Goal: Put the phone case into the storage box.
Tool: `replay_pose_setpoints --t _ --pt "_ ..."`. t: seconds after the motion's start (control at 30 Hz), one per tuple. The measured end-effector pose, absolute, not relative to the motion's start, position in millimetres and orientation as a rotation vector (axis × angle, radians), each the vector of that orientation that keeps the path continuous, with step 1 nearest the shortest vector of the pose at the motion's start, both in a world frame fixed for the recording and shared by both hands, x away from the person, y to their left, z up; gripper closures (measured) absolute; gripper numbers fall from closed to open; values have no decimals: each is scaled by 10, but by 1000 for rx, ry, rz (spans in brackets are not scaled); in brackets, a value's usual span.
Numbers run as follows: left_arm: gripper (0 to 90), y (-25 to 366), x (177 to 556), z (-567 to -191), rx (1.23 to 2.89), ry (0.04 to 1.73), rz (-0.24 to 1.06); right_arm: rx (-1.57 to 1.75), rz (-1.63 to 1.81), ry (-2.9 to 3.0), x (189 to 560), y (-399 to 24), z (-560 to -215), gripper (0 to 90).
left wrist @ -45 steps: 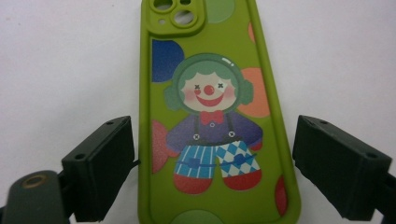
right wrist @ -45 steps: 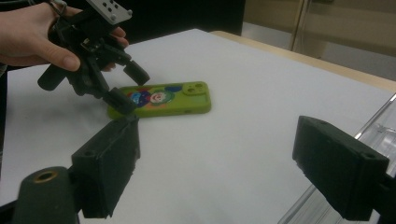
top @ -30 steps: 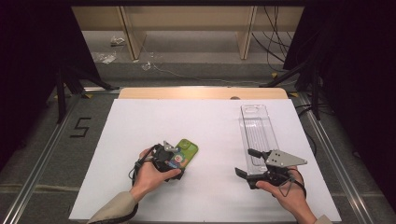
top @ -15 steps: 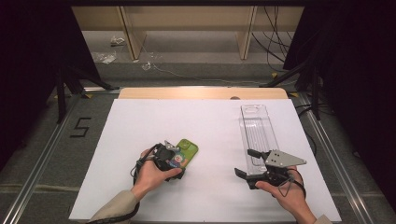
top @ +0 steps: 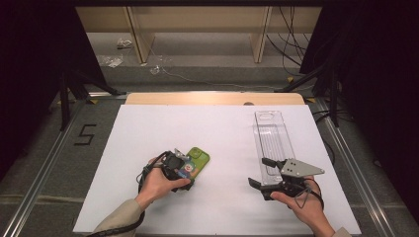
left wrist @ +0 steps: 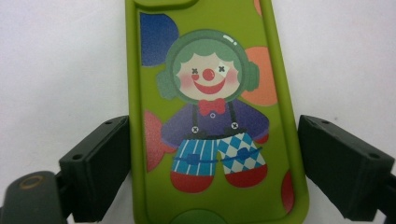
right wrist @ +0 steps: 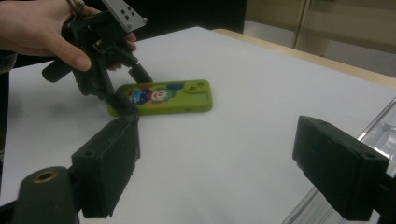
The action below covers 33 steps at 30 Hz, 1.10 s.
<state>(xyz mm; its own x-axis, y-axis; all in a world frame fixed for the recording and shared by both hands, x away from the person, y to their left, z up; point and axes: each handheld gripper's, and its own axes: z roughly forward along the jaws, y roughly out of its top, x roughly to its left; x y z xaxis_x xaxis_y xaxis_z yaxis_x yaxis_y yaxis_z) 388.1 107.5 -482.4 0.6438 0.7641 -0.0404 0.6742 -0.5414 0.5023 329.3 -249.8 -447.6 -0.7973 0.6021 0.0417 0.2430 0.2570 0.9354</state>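
Two tools in use, one per hand, both low over the white bench (top: 148, 123).

Item 1, left tool (top: 182, 169): held nose-down over the near end of a green phone case (top: 196, 162). In the left gripper view its black jaws stand spread on either side of the case (left wrist: 210, 116), the left pad at or almost at the case's edge, the right pad with a sliver of white sheet between it and the case. Judged purpose: lined up to close across the narrow width, the only span the jaws can take. Not yet a grip.

Item 2, phone case: lies flat on the bench, printed back up, showing a clown figure; camera cut-out at the far end. In the right gripper view (right wrist: 163, 97) it rests left of centre, well apart from the tray.

Item 3, right tool (top: 269, 174): held level in the right hand (top: 301, 207), jaws spread with nothing between them, parked at the near end of the tray. Judged purpose: waiting, perhaps to steady the tray.

Item 4, clear plastic tray (top: 271, 133): long, narrow, lengthwise on the right of the bench; nothing seen in it; a likely destination for the case.
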Motion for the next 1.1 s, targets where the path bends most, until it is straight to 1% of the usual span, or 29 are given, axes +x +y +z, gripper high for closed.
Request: replay_pose_setpoints --t 0.27,0.57,1.1 --pt "115 1062 3901 -4812 2407 1132 242 776 1552 2211 3294 -2496 -4480 160" --pt "145 1033 3884 -4802 2398 1184 264 773 1552 2212 3295 -2492 -4481 160" --pt "159 1036 3881 -4799 2392 1190 262 774 1554 2214 3295 -2488 -4478 160"
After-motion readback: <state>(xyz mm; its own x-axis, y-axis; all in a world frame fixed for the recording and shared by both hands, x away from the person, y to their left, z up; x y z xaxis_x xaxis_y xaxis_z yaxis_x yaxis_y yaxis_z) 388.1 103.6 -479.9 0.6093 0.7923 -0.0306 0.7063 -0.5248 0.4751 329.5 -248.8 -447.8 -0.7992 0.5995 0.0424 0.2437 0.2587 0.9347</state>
